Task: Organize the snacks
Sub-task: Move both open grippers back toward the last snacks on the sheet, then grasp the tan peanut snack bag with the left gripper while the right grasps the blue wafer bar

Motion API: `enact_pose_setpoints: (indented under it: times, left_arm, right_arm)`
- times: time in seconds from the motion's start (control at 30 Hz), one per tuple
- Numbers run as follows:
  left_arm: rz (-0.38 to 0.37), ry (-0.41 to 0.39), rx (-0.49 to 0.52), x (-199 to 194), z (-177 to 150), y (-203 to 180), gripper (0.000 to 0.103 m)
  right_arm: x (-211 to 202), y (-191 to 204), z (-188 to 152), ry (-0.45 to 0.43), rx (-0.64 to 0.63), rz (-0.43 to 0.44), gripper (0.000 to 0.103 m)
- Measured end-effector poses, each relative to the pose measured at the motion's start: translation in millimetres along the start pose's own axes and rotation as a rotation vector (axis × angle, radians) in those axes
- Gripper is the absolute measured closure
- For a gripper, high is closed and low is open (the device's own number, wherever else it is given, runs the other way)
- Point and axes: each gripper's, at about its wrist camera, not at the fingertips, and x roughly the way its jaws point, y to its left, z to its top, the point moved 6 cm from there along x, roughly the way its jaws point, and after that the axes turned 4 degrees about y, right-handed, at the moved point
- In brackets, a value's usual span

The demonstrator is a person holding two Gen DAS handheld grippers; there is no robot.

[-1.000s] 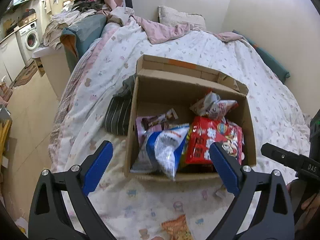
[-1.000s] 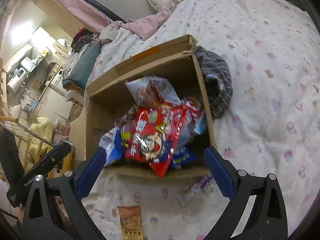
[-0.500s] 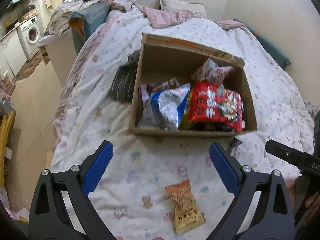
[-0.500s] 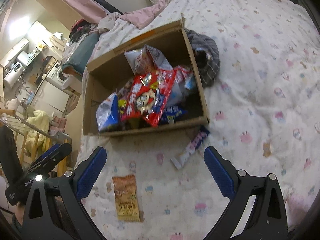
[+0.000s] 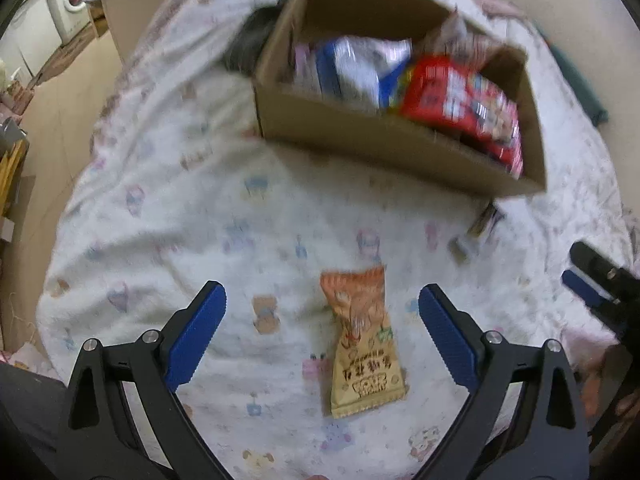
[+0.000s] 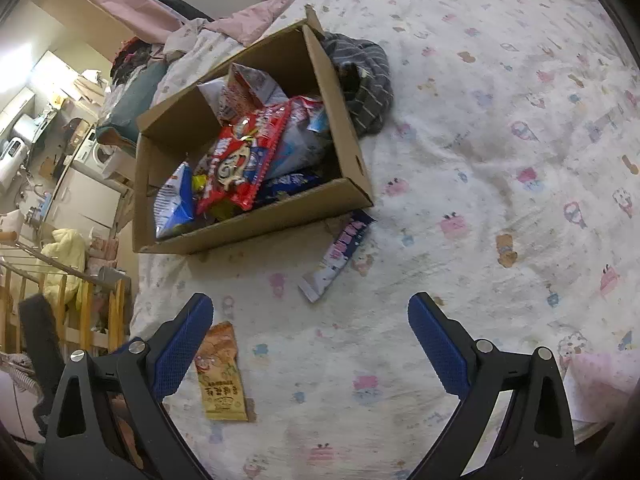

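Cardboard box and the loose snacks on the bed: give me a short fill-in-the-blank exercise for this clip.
1. The red snack bag lies inside the ____ box.
2. The orange-and-tan packet lies on the bedspread, in line with the gap between the open fingers of the ____ gripper.
3. The long purple-and-white wrapper lies ____ the box, near its front corner.
4. The right gripper holds ____.

Missing words: cardboard; left; outside; nothing
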Motion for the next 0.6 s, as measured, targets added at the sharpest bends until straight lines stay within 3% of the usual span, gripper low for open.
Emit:
enact_pose_setpoints:
  times: [0.2, 0.37, 0.6]
  left_arm:
    - [0.008, 0.129, 0.024, 36, -22, -16, 0.007]
    - [0.044, 0.144, 0.118, 52, -29, -35, 0.01]
    - [0.047, 0.177, 0.11, 56, -29, -29, 0.059]
  right_arm:
    - [-5, -3, -2, -0.006, 0.006, -0.002, 0.003]
    - [-3, -12, -2, 0.004, 0.044, -0.009, 0.003]
    - [28, -14, 3, 0.085, 0.088, -0.027, 0.003]
